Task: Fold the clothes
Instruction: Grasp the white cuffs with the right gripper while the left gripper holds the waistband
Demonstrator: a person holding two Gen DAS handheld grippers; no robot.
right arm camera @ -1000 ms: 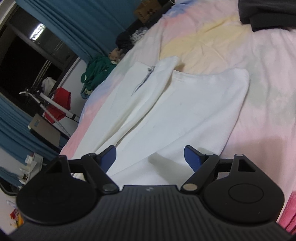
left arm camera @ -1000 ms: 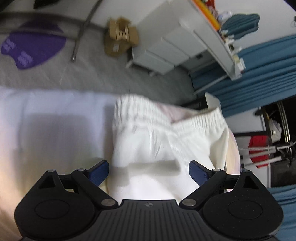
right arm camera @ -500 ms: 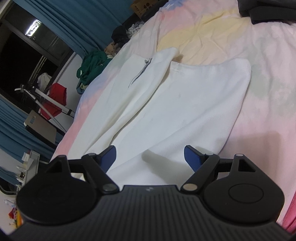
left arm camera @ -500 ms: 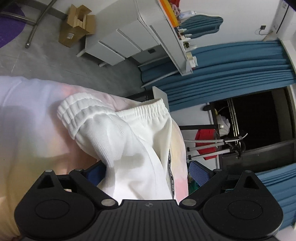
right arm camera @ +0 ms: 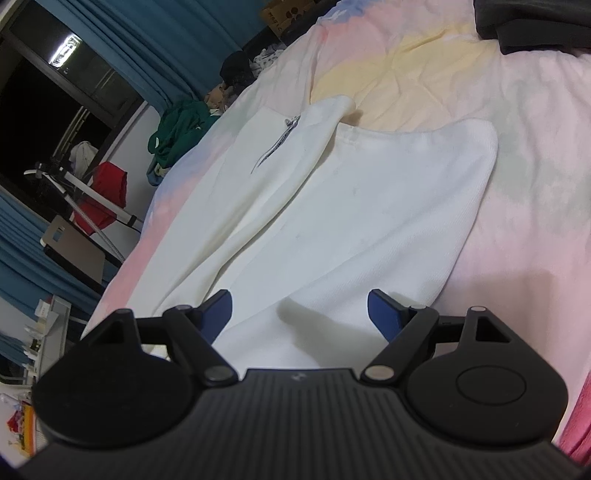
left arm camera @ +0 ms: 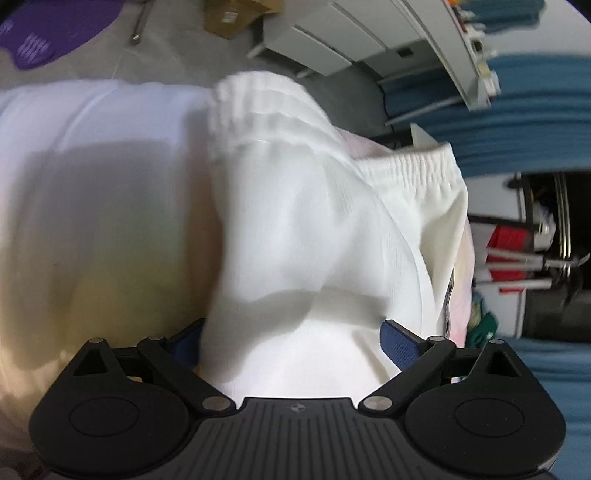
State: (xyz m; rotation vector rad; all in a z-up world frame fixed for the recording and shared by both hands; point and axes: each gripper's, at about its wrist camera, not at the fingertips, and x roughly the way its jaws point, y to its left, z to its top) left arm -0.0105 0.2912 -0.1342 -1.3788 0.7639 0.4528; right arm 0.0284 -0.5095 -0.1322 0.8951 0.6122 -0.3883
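- Left tool [left arm camera: 291, 339] stands spread wide, jaws just been opening further, blue pads either side of the white sweatpants [left arm camera: 314, 229] with cloth bunched between them but no pinch on it; its left pad is half hidden behind the fabric.
- Elastic waistband [left arm camera: 410, 166] runs across the far end of the garment in the left wrist view, close to the bed's edge, with a second gathered band [left arm camera: 258, 107] humped up beside it; the picture is blurred.
- Right tool [right arm camera: 299, 310] is wide open too, hovering low over the sweatpants [right arm camera: 351, 206], gripping nothing.
- From the right wrist view the pants lie flat on the bed, one white layer folded over the other, a dark drawstring [right arm camera: 277, 144] trailing near the far end.
- Pastel bedsheet [right arm camera: 535, 155], pink and yellow, carries the garment; the pants sit along the bed's left edge in this view.
- Dark clothing [right arm camera: 532, 26] is piled at the bed's far right corner, well apart from the pants.
- Off the bed: blue curtains [right arm camera: 122, 40], a green garment [right arm camera: 181, 125], a red cloth [right arm camera: 107, 195] on a rack, white drawers [left arm camera: 332, 33] and a cardboard box [left arm camera: 232, 18] on the floor.
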